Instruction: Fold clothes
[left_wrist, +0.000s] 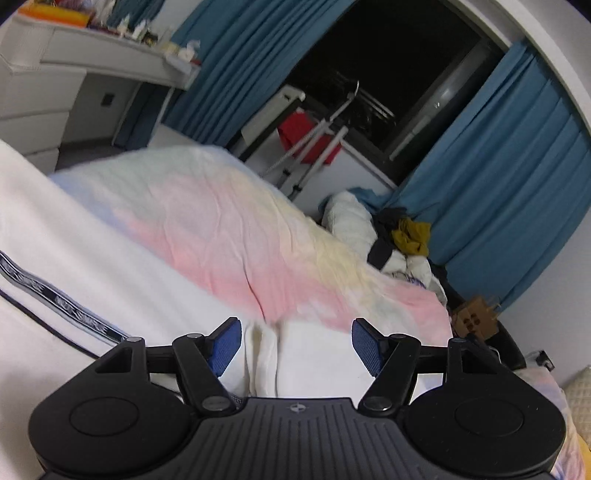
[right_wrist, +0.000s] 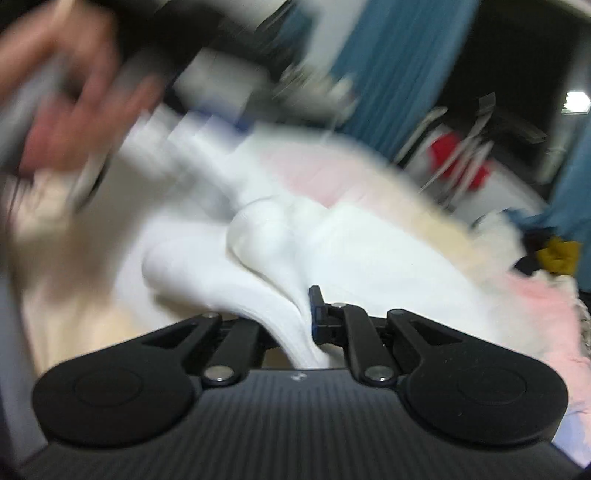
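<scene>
Left wrist view is showing the left gripper (left_wrist: 296, 341) with its 2 blue fingers (left_wrist: 226, 345) standing wide apart and gripping nothing, just above the white garment (left_wrist: 280, 354) that is lying on the bed (left_wrist: 207, 221). Right wrist view, very blurred, is showing the right gripper (right_wrist: 308, 319) with fingers (right_wrist: 317, 314) pressing together on a fold of the same white garment (right_wrist: 266, 243). A person's hand (right_wrist: 62, 110) is appearing at upper left.
</scene>
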